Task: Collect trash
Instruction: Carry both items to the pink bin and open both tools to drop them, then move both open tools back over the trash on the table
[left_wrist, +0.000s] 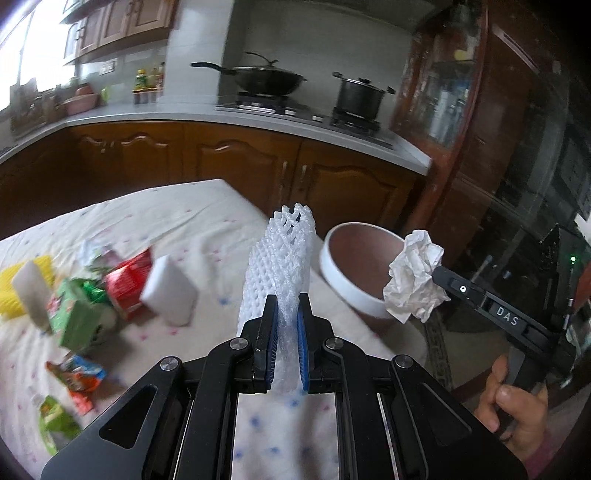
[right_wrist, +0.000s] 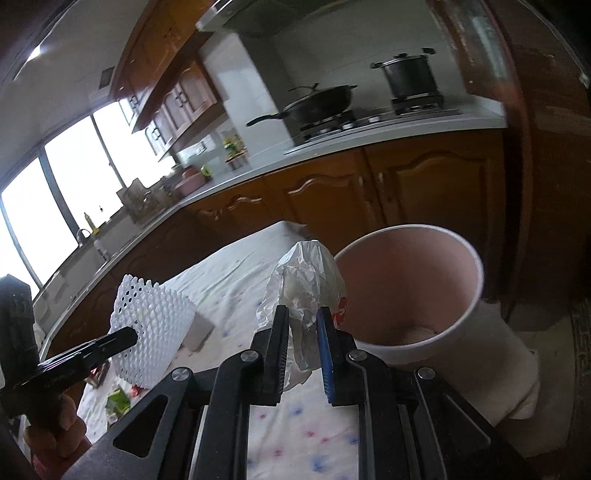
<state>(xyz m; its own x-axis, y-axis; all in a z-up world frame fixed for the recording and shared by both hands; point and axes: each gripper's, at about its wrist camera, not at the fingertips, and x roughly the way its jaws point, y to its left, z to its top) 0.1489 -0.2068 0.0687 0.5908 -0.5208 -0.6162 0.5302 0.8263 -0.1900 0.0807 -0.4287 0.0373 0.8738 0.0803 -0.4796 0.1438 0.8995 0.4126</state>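
My left gripper (left_wrist: 287, 306) is shut on a white foam fruit net (left_wrist: 280, 262) and holds it above the table; the net also shows in the right wrist view (right_wrist: 151, 328). My right gripper (right_wrist: 303, 314) is shut on a crumpled white tissue (right_wrist: 306, 284), seen in the left wrist view (left_wrist: 413, 277) next to the bin's rim. The white trash bin (left_wrist: 354, 291) with a pinkish inside stands off the table's right edge, also in the right wrist view (right_wrist: 476, 314). More trash lies on the table: a red packet (left_wrist: 129, 284), a green carton (left_wrist: 74, 314), a white sponge (left_wrist: 168, 291).
The table has a white flowered cloth (left_wrist: 184, 229). Small wrappers (left_wrist: 77, 376) lie at its front left, a yellow item (left_wrist: 11, 288) at far left. Behind are a counter with a wok (left_wrist: 269, 81) and pot (left_wrist: 360, 98), and a dark wooden cabinet (left_wrist: 480, 129) right.
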